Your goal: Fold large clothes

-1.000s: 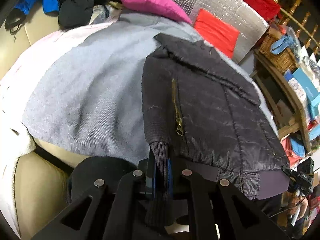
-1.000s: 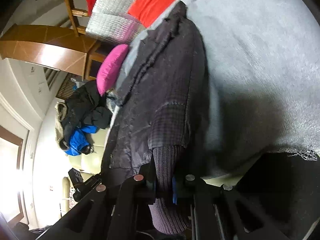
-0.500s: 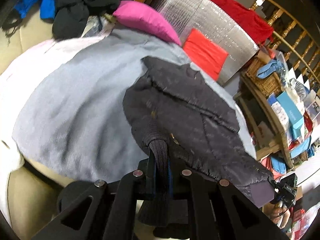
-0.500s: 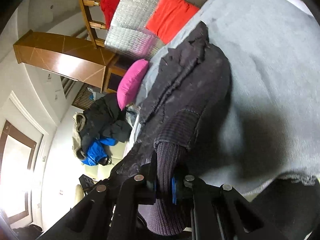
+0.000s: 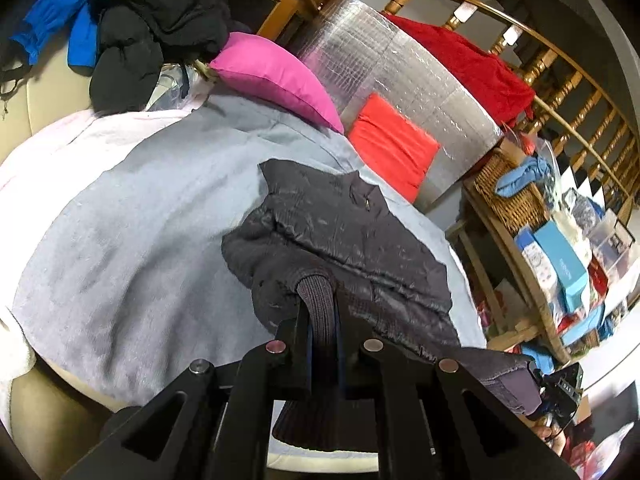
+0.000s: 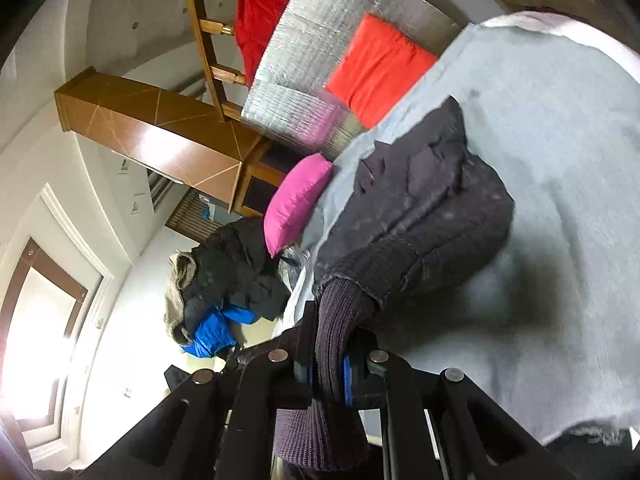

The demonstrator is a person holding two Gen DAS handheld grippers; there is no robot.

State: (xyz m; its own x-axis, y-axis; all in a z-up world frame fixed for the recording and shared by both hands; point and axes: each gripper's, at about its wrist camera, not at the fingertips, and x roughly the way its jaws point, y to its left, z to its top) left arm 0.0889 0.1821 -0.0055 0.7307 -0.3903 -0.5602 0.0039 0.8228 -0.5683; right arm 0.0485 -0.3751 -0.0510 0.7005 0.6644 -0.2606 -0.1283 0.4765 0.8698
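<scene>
My left gripper (image 5: 322,334) is clenched on a ribbed knit cuff (image 5: 318,300) of the dark quilted jacket (image 5: 344,236); the cuff's loose end hangs down below the jaws. My right gripper (image 6: 330,364) is clamped on the other ribbed cuff (image 6: 336,320) of the same jacket (image 6: 432,204), knit hanging down past the pads. The jacket is bunched on the grey blanket (image 5: 132,232), collar end lying toward 12 o'clock, cuff ends lifted up at 6 o'clock into my grippers. In the left view a pink pillow (image 5: 276,76) sits at 11 o'clock beyond the blanket, a red cushion (image 5: 394,146) at 1 o'clock leaning on a silver foil panel (image 5: 404,80). A pile of black and blue clothes (image 5: 132,20) is at 10 o'clock. A wicker basket (image 5: 508,192) is on a shelf at 3 o'clock.
</scene>
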